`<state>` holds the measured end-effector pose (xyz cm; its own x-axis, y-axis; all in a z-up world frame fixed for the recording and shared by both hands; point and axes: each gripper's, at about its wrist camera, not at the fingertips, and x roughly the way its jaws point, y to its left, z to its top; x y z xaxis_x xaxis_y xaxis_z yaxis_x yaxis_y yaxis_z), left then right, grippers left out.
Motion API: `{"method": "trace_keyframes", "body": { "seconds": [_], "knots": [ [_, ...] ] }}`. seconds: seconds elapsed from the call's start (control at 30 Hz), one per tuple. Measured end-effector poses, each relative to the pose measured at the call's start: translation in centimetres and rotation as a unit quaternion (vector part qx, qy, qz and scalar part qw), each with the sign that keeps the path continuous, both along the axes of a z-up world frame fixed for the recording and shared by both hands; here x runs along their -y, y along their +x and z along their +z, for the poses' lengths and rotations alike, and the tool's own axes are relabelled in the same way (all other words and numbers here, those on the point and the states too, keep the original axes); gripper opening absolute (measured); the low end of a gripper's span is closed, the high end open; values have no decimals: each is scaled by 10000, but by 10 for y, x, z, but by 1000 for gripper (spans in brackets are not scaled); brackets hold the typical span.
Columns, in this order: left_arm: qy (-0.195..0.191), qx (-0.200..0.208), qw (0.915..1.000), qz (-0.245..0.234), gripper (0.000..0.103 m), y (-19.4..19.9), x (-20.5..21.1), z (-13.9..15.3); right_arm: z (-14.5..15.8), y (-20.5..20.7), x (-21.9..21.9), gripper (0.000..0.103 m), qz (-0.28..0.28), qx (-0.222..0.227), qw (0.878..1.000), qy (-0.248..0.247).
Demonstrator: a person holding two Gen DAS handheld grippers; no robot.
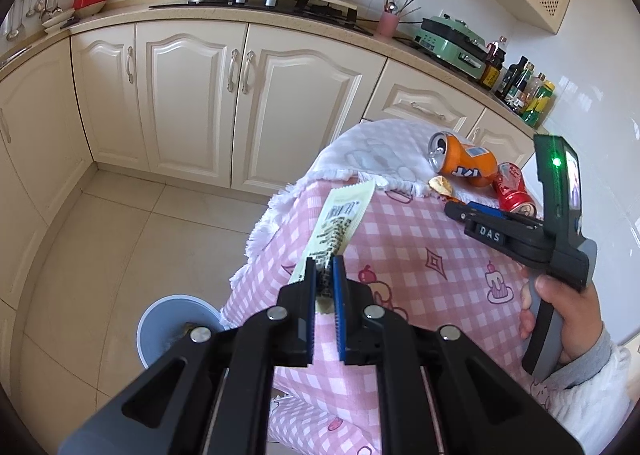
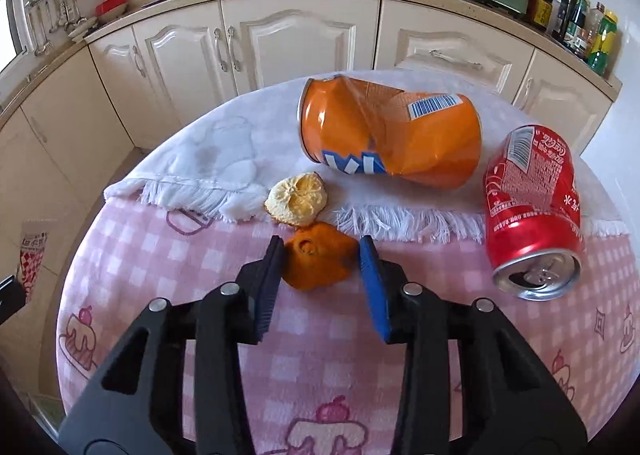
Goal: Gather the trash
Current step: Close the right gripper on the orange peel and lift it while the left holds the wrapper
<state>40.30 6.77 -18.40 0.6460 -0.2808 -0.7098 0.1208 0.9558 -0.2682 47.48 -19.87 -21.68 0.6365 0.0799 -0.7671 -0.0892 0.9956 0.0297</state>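
The left gripper (image 1: 325, 267) pinches a wrapper (image 1: 340, 223), seemingly above the bin (image 1: 160, 329); the right gripper's (image 2: 320, 255) wide fingers straddle peel (image 2: 318, 261); both cans (image 2: 390, 131) remain on the bench (image 2: 160, 275).

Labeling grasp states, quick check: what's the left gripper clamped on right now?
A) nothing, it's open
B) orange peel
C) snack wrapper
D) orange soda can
C: in the left wrist view the left gripper is shut on the pale printed snack wrapper, held beside the table's edge, the blue bin on the floor below.
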Motion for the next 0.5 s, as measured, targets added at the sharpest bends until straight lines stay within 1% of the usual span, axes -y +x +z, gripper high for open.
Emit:
{"method": "trace_keyframes", "body": {
  "seconds": [0.1,0.2,0.3,0.4,0.5],
  "knots": [
    [-28,17,10000,26,7,-2,-4,0,4,-18,-7,36,149,46,9998,128],
    [-68,17,10000,69,7,-6,-7,0,12,-40,-28,36,442,159,9985,264],
    [-114,25,9999,110,7,-13,-14,1,24,-60,-58,36,812,280,9954,413],
    [-128,33,9997,218,7,-22,-31,1,36,-76,-94,36,1231,359,9897,634],
    [-106,28,9991,406,7,-33,-54,-1,44,-91,-136,36,1703,383,9810,844]
  ]
}}
